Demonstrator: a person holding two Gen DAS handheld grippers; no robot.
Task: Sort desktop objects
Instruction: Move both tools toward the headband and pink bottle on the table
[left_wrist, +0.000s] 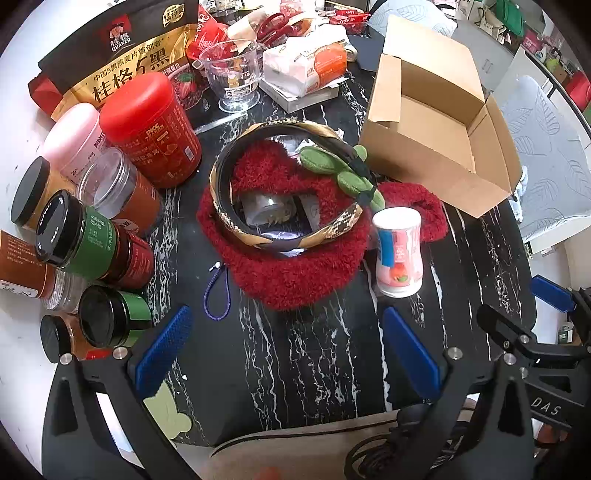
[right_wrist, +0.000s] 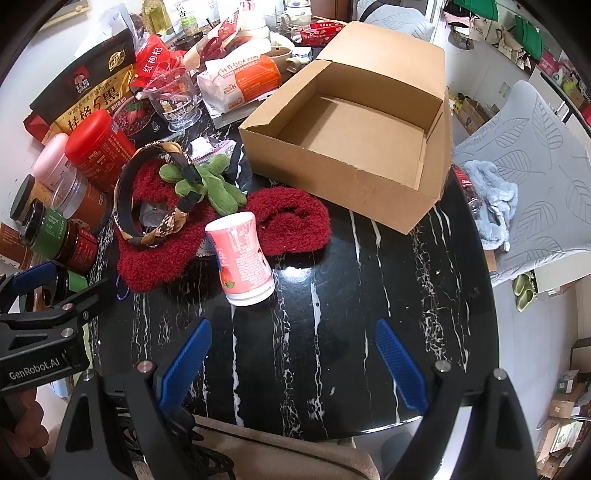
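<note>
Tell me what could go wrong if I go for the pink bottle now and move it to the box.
The pink bottle stands upright and looks tall and narrow, so a glancing touch from the open right gripper could tip it. It sits close against the red fuzzy fabric, which the fingers might snag and drag. The headband rests loosely on that fabric and could shift with it.

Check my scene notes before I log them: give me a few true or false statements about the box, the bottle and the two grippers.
1. The cardboard box is empty. True.
2. The pink-and-white bottle lies on its side. False: it stands upright on the table.
3. The left gripper grips the red fuzzy pouch. False: open, holding nothing.
4. The right gripper is open. True.
5. The patterned headband rests on the red fuzzy pouch. True.
</note>
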